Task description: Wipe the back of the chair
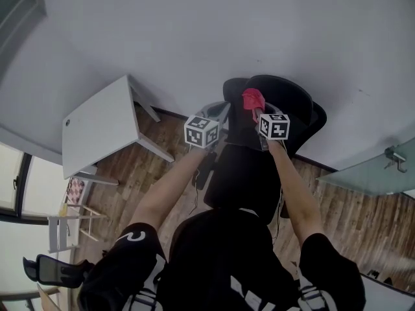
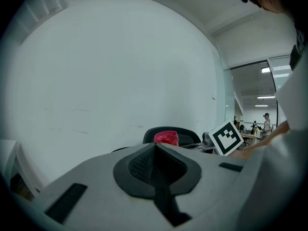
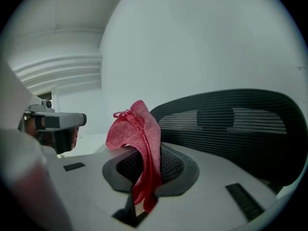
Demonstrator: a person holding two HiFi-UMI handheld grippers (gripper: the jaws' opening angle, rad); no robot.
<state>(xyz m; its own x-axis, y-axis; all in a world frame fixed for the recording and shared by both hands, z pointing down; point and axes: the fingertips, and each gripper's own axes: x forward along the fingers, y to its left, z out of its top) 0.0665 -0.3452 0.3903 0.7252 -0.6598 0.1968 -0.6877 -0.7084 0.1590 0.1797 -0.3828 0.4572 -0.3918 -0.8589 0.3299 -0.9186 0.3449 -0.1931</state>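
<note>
My claw cams: even soft light, no hard shadows on the plain white wall [image 2: 120, 81], fisheye bend w/ black corners.

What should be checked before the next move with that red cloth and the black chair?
1. Cloth gripped by the right gripper: ok, jaws shut on it.
2. Enough cloth free to wipe with: ok, a bunch stands above the jaws.
3. Chair back ahead of the right gripper: ok, it fills the right side of that gripper's view.
4. Cloth touching the chair back: cannot tell.
5. Left gripper empty: ok, jaws together with nothing between.
6. Table apart from the chair: ok.
</note>
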